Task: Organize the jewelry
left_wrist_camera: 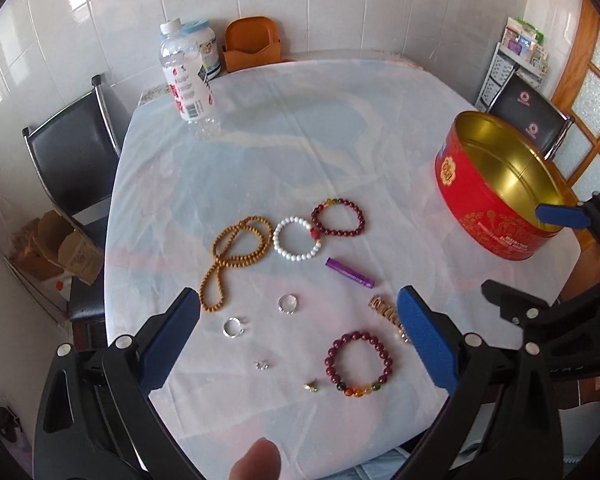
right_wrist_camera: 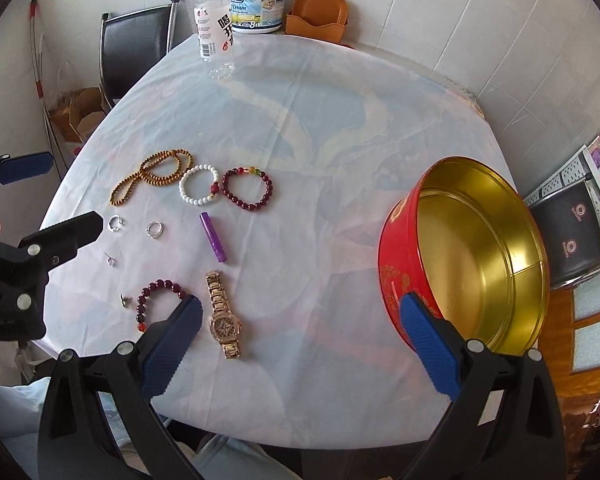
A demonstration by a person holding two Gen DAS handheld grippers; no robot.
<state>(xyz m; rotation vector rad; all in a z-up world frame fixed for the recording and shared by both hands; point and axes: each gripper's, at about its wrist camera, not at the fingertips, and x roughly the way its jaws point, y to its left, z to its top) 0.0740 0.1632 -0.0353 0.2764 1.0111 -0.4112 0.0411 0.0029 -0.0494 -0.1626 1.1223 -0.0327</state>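
Desk [left_wrist_camera: 340, 128] carries everything; red tin [right_wrist_camera: 472, 256] sits upright and uncovered at its right side, well apart from the jewelry; left gripper [left_wrist_camera: 300, 340] spread wide, holding nothing, above the near dark-red bracelet [left_wrist_camera: 358, 362]; right gripper [right_wrist_camera: 300, 344] likewise wide, empty, between gold watch [right_wrist_camera: 224, 316] and tin; right view shows the whole watch, left view hides most of it behind a finger; bracelet half-covered in right view; earrings [left_wrist_camera: 262, 365] too small to resolve.
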